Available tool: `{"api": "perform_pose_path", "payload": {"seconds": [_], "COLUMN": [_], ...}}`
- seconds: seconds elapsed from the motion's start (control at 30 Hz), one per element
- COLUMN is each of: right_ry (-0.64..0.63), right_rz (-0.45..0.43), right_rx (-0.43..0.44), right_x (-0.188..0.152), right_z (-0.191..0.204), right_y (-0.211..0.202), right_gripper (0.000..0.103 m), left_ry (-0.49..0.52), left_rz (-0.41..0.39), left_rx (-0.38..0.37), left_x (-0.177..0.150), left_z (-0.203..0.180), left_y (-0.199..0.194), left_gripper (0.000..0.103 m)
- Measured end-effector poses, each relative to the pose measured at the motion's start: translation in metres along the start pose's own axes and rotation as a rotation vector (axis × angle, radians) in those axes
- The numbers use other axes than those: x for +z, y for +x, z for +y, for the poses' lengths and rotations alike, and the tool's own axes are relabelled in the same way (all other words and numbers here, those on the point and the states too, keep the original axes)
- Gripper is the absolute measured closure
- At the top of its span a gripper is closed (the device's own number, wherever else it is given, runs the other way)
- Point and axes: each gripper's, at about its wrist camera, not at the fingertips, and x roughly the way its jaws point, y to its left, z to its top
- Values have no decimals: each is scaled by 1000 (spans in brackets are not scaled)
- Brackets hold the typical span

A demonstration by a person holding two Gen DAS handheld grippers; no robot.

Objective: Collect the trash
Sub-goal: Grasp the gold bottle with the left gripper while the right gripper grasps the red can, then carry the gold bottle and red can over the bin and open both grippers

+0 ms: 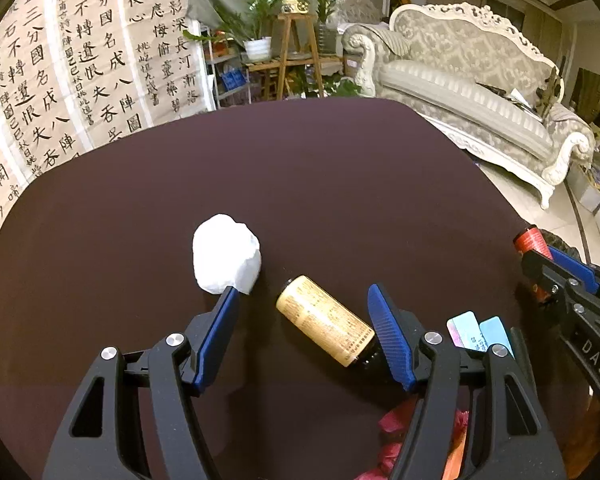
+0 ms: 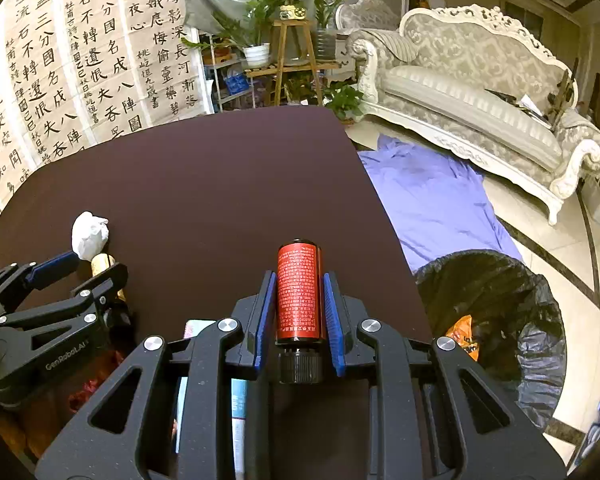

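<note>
Left gripper (image 1: pixel 304 312), lower centre of its frame, angles downward with jaws apart. Right gripper (image 2: pixel 300 312), lower centre of its frame, angles downward, jaws clamped narrow.

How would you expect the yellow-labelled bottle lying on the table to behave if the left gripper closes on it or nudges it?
The yellow-labelled bottle lies on its side on the dark table, so a nudge would probably roll it. It looks rigid, so it should hold shape between the open left gripper's ribbed pads. The smooth label may slip a little.
</note>
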Motion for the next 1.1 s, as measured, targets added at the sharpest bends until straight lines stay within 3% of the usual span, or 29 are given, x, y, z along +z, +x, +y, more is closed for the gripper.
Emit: {"api": "perform_pose_path", "payload": {"seconds": [0.1,0.17,0.23,0.3,0.63,1.1], "right_ry": [6,7,8,10,16,62], "right_rz": [4,8,12,14,13,-37], "right_rx": [4,6,8,8,7,-30], "right_x": [-4,-5,-7,-9,-12,-31], "right_z": [-2,-2,-2,-3,-8,-31], "right_y": [1,3,4,3,2,-29], "right_gripper": [80,80,80,80,80,80], "left_ry": [9,16,29,35,49,76], "left_rz": [18,20,23,22,-11,-148], "left_rx": [-16,-24,-27,-41,-41,-56], "left_x": [-2,-5,-7,-9,-11,0], "left_z": [1,2,2,3,0,-21], "left_y": [3,4,4,5,-5,-47], "left_gripper": [58,60,72,77,78,78]}}
